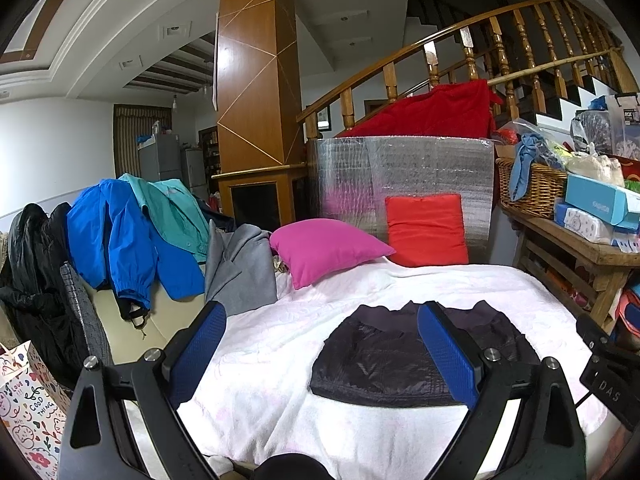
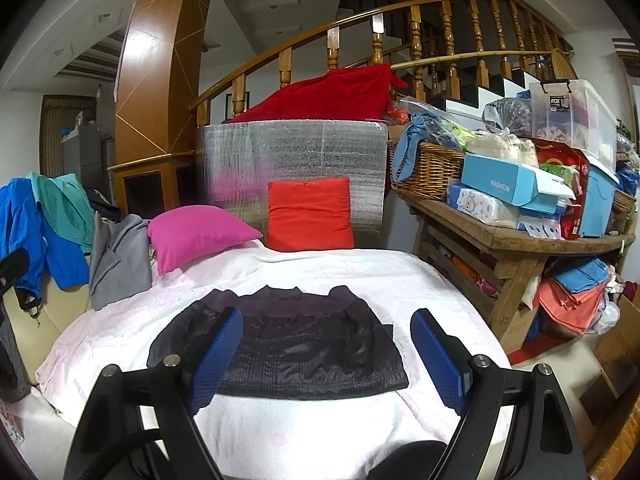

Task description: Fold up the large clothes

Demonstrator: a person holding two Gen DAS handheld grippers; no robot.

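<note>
A dark quilted jacket lies folded into a flat rectangle on the white blanket that covers the bed. My left gripper hovers over the near edge of the bed, open, its blue pads wide apart with nothing between them. The jacket lies beyond it, toward its right finger. My right gripper is also open and empty, held above the jacket's near edge. The right gripper's body shows at the right edge of the left wrist view.
A pink cushion and a red cushion lean at the bed's far end. Blue, teal, grey and black jackets pile up on the left. A cluttered wooden table with a basket stands at the right.
</note>
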